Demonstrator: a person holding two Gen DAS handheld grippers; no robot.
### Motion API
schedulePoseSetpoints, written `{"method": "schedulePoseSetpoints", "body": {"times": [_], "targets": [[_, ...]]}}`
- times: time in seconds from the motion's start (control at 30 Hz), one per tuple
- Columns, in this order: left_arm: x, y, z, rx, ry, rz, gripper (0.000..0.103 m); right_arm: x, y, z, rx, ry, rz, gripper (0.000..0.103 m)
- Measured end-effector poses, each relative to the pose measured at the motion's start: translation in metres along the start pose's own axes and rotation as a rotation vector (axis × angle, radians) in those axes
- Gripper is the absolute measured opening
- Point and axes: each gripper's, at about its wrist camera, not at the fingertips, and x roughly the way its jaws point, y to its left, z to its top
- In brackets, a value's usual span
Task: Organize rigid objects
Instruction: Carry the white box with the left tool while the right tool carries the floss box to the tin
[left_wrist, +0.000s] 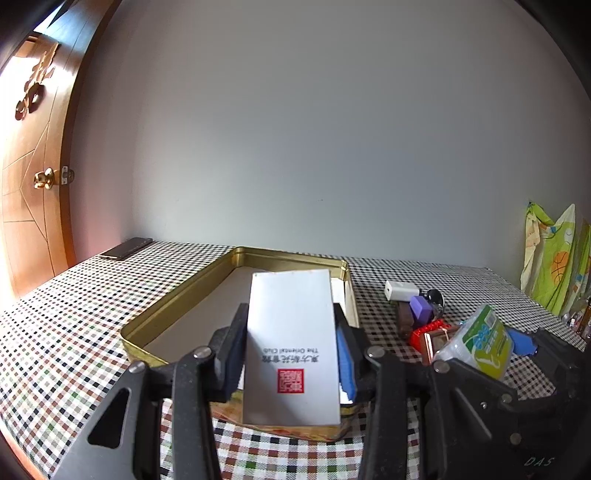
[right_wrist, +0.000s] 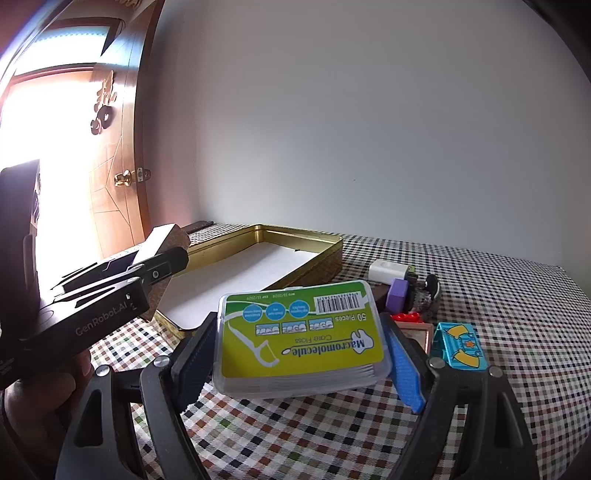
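Note:
My left gripper (left_wrist: 291, 314) is shut on a white card box (left_wrist: 293, 332) with a red seal, held flat and tilted over the near end of an open gold tin (left_wrist: 288, 255). In the right wrist view that left gripper (right_wrist: 173, 258) shows at the left with the box (right_wrist: 162, 236), beside the tin (right_wrist: 295, 230). My right gripper (right_wrist: 299, 321) is shut on a clear floss-pick case (right_wrist: 299, 336) with a green and yellow label, held above the checked tablecloth. The same case (left_wrist: 480, 339) shows at the right of the left wrist view.
A cluster of small items lies right of the tin: a white adapter (right_wrist: 388, 271), a purple block (right_wrist: 397, 293), a red brick (left_wrist: 428, 328), a framed square (right_wrist: 413, 334), a teal tile (right_wrist: 460, 345). A phone (left_wrist: 127, 248) lies at the back left by the door (left_wrist: 29, 184).

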Motion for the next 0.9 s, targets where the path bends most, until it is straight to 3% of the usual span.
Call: {"method": "schedulePoseSetpoints", "body": {"times": [0.6,0.9], "targets": [[0.007,0.024,0.007,-0.011,0.032,0.019,0.041,0.016,0.018,0.008,-0.006,0.044,0.073,0.084],[0.028,0.036,0.027,0.018,0.108,-0.004,0.041,0.04,0.025,0.043,-0.031,0.078,0.121,0.084]]}}
